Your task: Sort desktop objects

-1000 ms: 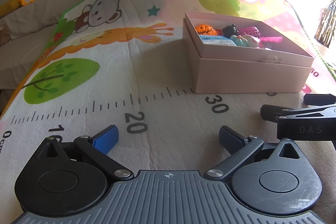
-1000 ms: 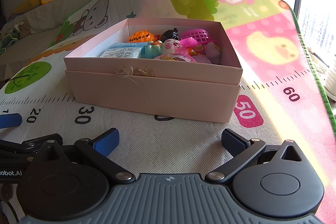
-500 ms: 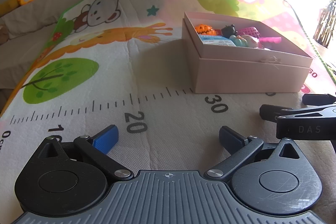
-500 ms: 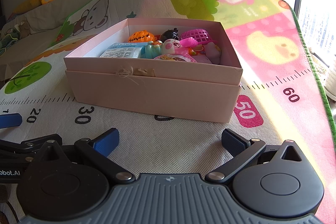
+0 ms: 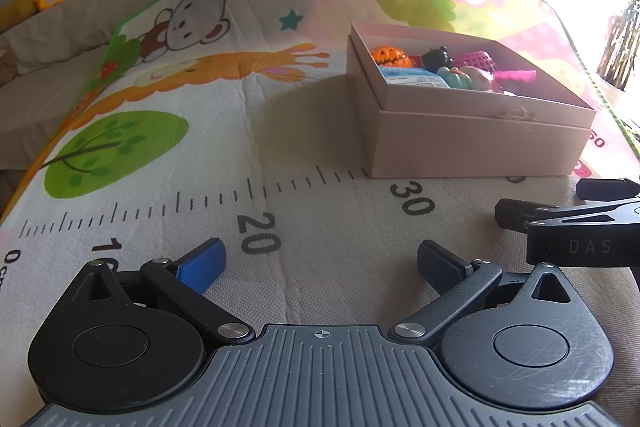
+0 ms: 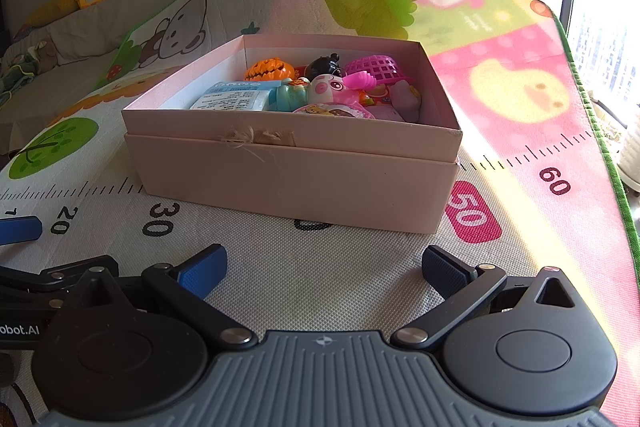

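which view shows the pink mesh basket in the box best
The right wrist view: the pink mesh basket shows its grid and rim at the box's far side. In the left wrist view, it is smaller and partly hidden.

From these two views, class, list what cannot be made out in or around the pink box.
- Box floor: both views, hidden by the near wall of the pink box and piled toys.
- Blue packet print: too small in both.
- Right hand-held gripper in the left view: cut off by the frame edge.

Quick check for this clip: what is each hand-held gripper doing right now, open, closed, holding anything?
Left hand-held gripper: open, holding nothing, above the mat.
Right hand-held gripper: open, holding nothing, facing the box.
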### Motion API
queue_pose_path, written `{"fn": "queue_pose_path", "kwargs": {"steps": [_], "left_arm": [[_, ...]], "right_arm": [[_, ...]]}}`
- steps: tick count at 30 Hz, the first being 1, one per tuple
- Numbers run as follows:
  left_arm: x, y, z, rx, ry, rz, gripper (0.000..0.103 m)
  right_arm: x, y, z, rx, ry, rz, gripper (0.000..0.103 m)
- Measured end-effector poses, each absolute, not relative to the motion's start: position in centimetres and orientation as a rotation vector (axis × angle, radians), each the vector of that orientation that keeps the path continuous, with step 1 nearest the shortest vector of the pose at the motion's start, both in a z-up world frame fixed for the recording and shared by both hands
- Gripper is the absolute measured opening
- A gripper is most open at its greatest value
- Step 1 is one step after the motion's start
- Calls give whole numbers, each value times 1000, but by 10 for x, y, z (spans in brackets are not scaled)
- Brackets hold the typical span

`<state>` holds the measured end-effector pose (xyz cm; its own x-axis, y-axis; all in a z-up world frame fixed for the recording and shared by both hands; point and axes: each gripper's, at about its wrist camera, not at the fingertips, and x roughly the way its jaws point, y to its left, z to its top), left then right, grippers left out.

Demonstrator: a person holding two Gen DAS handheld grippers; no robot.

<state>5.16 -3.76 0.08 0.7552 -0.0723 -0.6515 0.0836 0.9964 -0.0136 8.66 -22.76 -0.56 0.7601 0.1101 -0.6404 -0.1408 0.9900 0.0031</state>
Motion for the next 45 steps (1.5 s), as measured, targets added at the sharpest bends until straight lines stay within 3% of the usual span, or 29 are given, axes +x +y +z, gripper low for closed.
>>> {"fn": "queue_pose_path", "kwargs": {"steps": [45], "left_arm": [[52, -39, 1, 43, 718, -108, 103]], "right_arm": [[86, -228, -5, -46, 694, 137, 103]]}}
